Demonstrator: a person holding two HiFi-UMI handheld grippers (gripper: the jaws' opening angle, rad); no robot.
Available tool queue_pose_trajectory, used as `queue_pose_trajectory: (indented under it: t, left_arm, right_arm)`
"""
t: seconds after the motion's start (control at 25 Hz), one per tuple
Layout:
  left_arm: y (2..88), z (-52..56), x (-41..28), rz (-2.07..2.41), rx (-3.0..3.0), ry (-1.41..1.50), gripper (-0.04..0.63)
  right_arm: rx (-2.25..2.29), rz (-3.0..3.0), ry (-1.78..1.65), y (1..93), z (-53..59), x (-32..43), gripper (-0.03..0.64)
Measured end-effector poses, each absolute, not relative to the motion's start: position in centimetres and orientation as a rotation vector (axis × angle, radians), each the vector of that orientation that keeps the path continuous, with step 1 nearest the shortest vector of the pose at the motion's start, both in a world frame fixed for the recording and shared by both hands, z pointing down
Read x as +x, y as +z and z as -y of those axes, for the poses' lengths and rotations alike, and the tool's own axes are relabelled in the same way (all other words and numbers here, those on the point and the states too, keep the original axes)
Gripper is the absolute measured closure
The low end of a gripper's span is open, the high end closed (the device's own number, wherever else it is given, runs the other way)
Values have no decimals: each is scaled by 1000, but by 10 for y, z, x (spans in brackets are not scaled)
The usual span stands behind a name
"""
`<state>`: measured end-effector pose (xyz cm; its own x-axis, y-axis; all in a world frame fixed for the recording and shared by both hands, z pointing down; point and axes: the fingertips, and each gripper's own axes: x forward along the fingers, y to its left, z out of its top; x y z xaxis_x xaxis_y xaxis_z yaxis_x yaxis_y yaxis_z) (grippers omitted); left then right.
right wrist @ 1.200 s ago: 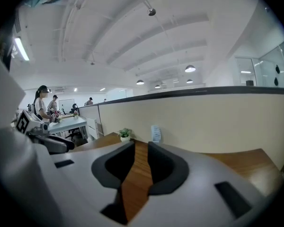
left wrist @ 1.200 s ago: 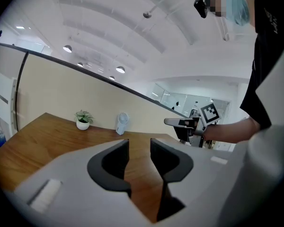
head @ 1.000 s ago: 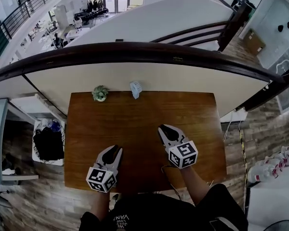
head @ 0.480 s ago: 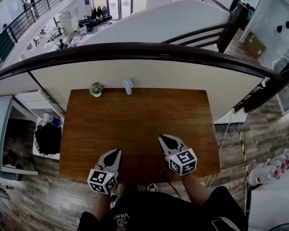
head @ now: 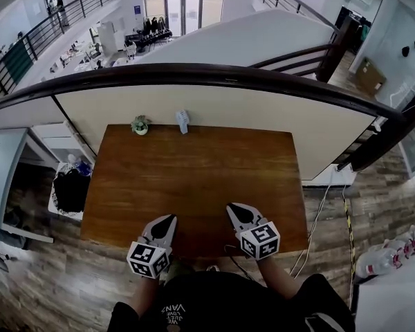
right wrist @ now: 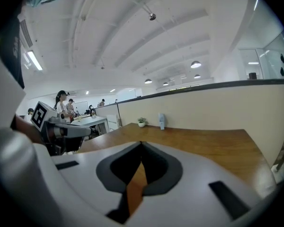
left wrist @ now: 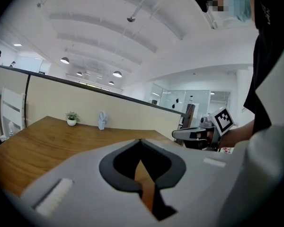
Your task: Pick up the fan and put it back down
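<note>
A small pale blue fan (head: 182, 122) stands upright at the far edge of the wooden table (head: 194, 178), against the cream wall. It shows small in the left gripper view (left wrist: 102, 120) and in the right gripper view (right wrist: 161, 120). My left gripper (head: 169, 219) is shut and empty above the table's near edge, left of centre. My right gripper (head: 232, 207) is shut and empty too, near the front edge right of centre. Both are far from the fan. Each gripper view shows its own jaws (left wrist: 140, 141) (right wrist: 141, 144) closed tip to tip.
A little potted plant (head: 140, 124) stands left of the fan at the table's back edge. A curved dark railing (head: 214, 75) tops the cream wall behind the table. A bin with dark contents (head: 70, 189) sits on the floor to the left, cables (head: 325, 199) to the right.
Both grippers have drawn back toward the table's near edge, away from the fan. The table now shows farther from me.
</note>
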<state>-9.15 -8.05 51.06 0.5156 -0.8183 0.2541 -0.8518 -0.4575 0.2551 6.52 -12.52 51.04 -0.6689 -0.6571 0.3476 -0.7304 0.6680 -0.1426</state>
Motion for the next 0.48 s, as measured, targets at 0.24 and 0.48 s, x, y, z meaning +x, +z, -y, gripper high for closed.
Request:
queue_pose_trajectory:
  t: [0.24,0.48]
  left_arm:
    - [514,59,-79,1414,2393,123,584]
    - [517,43,-67,1417,2382,133,584]
  right_arm:
    - [1107,2637,430,512,103,79,603]
    - [1105,2619,446,520,85,94,604]
